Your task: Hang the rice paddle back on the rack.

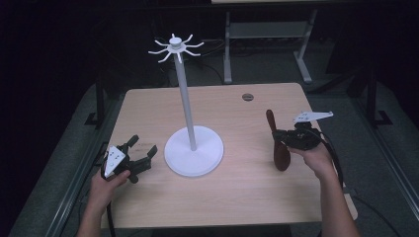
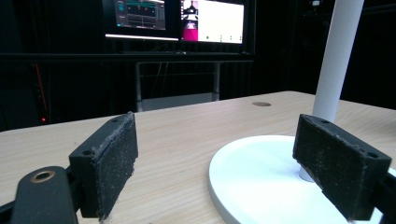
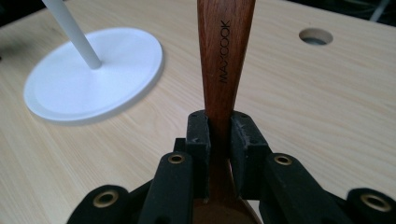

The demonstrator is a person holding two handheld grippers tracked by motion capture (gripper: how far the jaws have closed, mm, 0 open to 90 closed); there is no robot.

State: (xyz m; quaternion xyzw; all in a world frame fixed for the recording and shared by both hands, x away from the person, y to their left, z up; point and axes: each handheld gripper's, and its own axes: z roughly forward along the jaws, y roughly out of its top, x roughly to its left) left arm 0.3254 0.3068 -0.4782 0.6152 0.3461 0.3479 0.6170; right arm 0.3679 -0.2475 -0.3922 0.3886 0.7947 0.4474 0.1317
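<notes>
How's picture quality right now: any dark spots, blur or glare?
High view: table lit, surroundings nearly black. Left gripper view: near fingers soft, monitors glaring bright. Right gripper view: wooden spoon lettering sharp, gripper body at the bottom blurred.

Left hand-held gripper [image 1: 142,154]: black body, rough dark pads [image 2: 112,163], brass-ringed screw holes, white three-cornered plate with dots. Right hand-held gripper [image 1: 280,134]: black, grey three-cornered plate, trailing black cable. Forearms bare, no sleeves.

Beyond the far edge of the wooden table [image 1: 237,197], which has a round cable hole [image 1: 247,97] near that edge, stand a grey metal frame [image 1: 267,30] and lit screens [image 2: 212,21].
</notes>
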